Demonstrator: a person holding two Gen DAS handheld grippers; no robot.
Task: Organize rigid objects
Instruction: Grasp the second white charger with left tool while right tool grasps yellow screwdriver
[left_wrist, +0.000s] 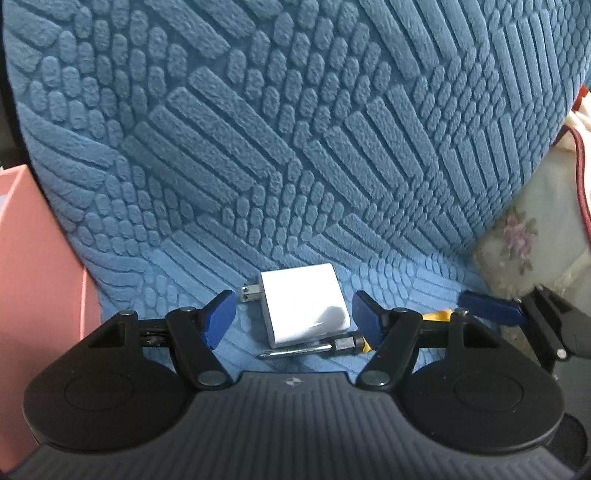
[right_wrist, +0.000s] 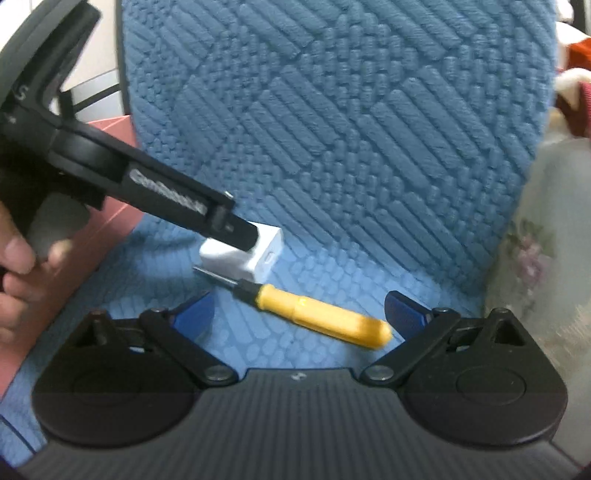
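A white plug-in charger (left_wrist: 306, 304) lies on the blue textured seat cushion (left_wrist: 295, 147), prongs to the left. A yellow-handled screwdriver (right_wrist: 314, 315) lies just in front of it; its metal tip (left_wrist: 295, 352) shows in the left wrist view. My left gripper (left_wrist: 293, 317) is open, its blue fingers on either side of the charger, not touching it. My right gripper (right_wrist: 301, 314) is open, with the screwdriver handle lying between its fingers. The charger (right_wrist: 255, 254) is partly hidden by the left gripper's body (right_wrist: 177, 192) in the right wrist view.
A pink box (left_wrist: 33, 277) stands at the left edge of the seat. A floral fabric (left_wrist: 535, 240) and a red cord (left_wrist: 581, 177) lie to the right. The blue chair back rises behind the objects. A hand (right_wrist: 18, 258) holds the left gripper.
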